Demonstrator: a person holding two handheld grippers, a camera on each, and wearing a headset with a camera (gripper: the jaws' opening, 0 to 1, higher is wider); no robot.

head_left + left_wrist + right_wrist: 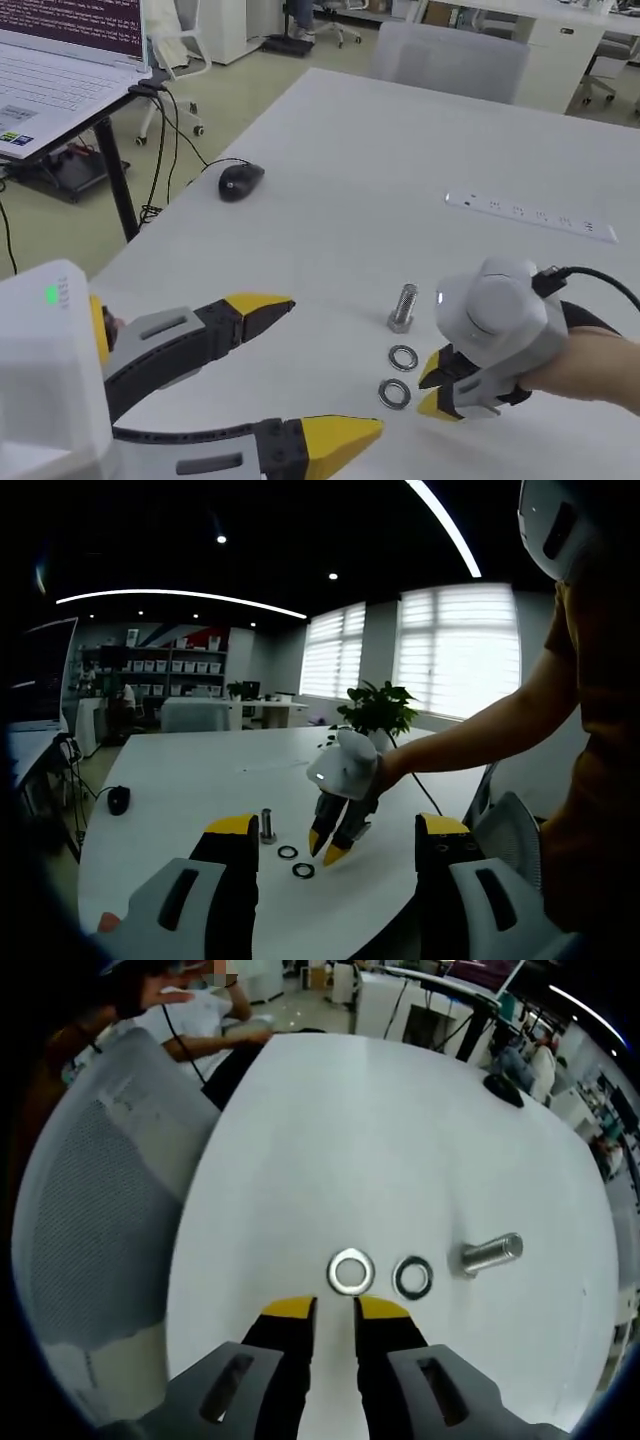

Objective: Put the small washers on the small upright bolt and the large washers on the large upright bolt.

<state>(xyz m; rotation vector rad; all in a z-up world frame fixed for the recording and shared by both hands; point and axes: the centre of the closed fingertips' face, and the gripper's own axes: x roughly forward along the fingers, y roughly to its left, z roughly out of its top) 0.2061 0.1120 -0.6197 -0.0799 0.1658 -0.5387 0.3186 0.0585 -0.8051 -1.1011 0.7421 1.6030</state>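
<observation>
**Right gripper lined up on a washer**

We are at the pick-up step, and nothing is threaded yet. One bolt (402,307) (492,1253) stands upright on the table (400,150), toward its near edge. Two washers lie flat just beside the bolt, and neither is on it. The right gripper (428,390) (335,1310) hovers low by the outer washer (394,393) (351,1271), jaws a narrow slit apart and holding nothing. The left gripper (335,365) hangs wide open and empty over the near edge. Next, we judge, the right jaws must straddle the washer's rim and pinch it. A thin ring on a smooth top may slide. We cannot tell the washers' sizes apart.
</observation>
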